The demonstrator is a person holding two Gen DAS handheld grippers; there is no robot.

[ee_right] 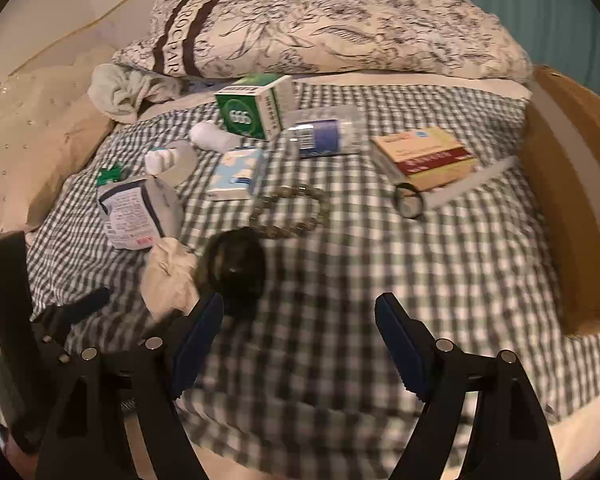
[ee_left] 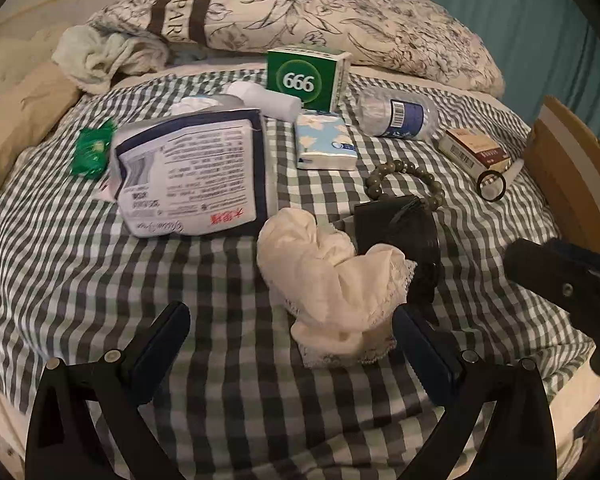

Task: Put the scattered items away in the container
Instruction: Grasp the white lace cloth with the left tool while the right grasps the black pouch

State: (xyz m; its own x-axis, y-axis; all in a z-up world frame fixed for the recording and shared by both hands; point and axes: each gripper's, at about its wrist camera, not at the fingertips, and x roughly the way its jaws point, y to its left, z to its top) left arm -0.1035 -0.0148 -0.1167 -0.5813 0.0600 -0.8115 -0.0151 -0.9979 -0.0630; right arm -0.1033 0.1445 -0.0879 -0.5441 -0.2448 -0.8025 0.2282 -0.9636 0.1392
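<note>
Left wrist view: the left gripper [ee_left: 290,344] hangs over the green-and-white checked bedsheet [ee_left: 100,272], its jaws wide apart and gripping nothing; the crumpled white lace-edged cloth [ee_left: 332,280] lies just in front, touching the right finger.
Right wrist view: the right gripper [ee_right: 300,340] also has its jaws wide apart and empty, over bare sheet.
Landmark: the brown cardboard box [ee_right: 572,200], open, stands at the right edge of the bed.
Progress: as far as I can see, nothing is inside the cardboard box; its visible inner wall is bare, but the bottom is hidden. I judge the task is at the beginning.
Left to do: all items are still on the sheet.
Near the box: the red-and-cream flat carton [ee_right: 424,156] and the small black ring [ee_right: 408,202].
Farther from the box: the crushed clear plastic bottle with blue label [ee_right: 324,132], the green "666" carton [ee_left: 304,76], the blue flowered tissue pack [ee_left: 326,142], the grey-green bead bracelet [ee_left: 404,182].
Farthest from the box: the white-and-navy soft pack [ee_left: 192,172] and the green wrapper [ee_left: 92,152].
Beside the white cloth: a dark round object [ee_right: 236,268], blurred.
</note>
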